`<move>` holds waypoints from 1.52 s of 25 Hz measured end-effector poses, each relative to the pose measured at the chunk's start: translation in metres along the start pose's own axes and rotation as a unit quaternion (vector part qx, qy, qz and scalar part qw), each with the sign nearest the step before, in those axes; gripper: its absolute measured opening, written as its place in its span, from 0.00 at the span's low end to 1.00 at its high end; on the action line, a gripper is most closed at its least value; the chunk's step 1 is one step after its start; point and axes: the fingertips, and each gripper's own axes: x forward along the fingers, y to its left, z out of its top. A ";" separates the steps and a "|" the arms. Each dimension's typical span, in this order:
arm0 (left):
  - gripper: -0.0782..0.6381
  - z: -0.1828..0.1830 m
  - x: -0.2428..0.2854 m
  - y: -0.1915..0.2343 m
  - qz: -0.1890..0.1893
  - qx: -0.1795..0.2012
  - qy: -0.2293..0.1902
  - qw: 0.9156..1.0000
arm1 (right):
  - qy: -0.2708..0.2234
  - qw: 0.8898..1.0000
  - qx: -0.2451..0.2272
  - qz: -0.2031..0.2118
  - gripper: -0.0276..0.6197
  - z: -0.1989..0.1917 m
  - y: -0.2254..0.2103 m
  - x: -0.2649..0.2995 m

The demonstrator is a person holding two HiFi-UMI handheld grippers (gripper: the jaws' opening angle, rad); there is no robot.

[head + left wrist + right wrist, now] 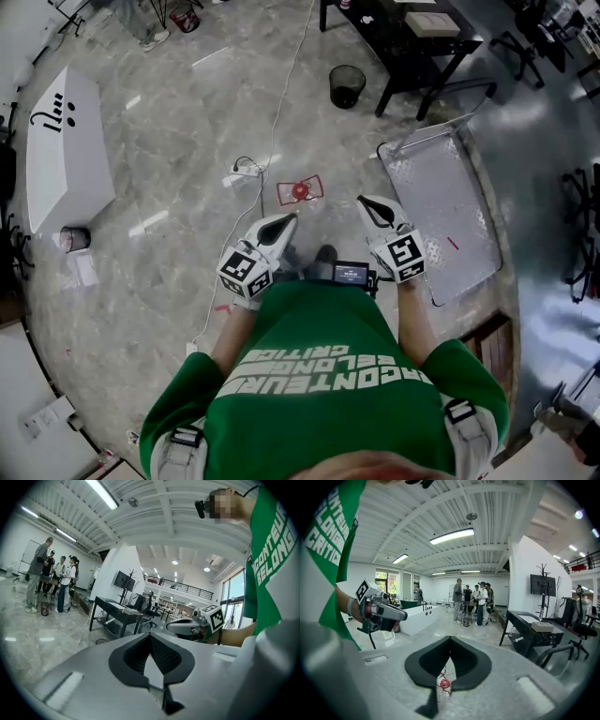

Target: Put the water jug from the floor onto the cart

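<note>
In the head view a clear water jug (pixel 300 190) with a red cap stands on the grey floor inside a red tape square. It is a little ahead of both grippers. The silver flat cart (pixel 441 206) lies to the right, its handle at the far end. My left gripper (pixel 286 221) is held at waist height, shut and empty, pointing toward the jug. My right gripper (pixel 368 202) is also shut and empty, between jug and cart. In the right gripper view the jug's red cap (pixel 445 683) shows low behind the closed jaws, and the left gripper (pixel 384 611) is at the left.
A black waste bin (pixel 347 85) and a black desk (pixel 412 37) stand beyond the cart. A white cable (pixel 281 103) runs to a power strip (pixel 244 171) left of the jug. A white tub (pixel 61 150) sits far left. Several people (pixel 473 602) stand in the distance.
</note>
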 end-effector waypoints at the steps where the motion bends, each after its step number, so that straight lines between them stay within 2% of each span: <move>1: 0.13 -0.001 0.000 0.004 0.002 -0.003 0.001 1.000 | 0.003 1.000 -0.001 0.001 0.03 0.000 -0.001 0.003; 11: 0.13 0.011 0.004 0.062 -0.001 -0.003 0.002 1.000 | 0.018 1.000 -0.009 -0.017 0.03 0.015 -0.018 0.039; 23: 0.13 -0.017 -0.009 0.160 0.060 -0.048 0.037 0.996 | 0.042 0.998 -0.035 -0.024 0.03 0.019 -0.053 0.113; 30: 0.13 -0.051 0.010 0.190 0.061 -0.063 0.074 0.993 | 0.057 0.998 -0.016 -0.027 0.03 -0.026 -0.068 0.144; 38: 0.13 -0.121 0.037 0.216 0.054 -0.082 0.120 0.988 | 0.100 0.995 0.019 -0.024 0.03 -0.119 -0.067 0.179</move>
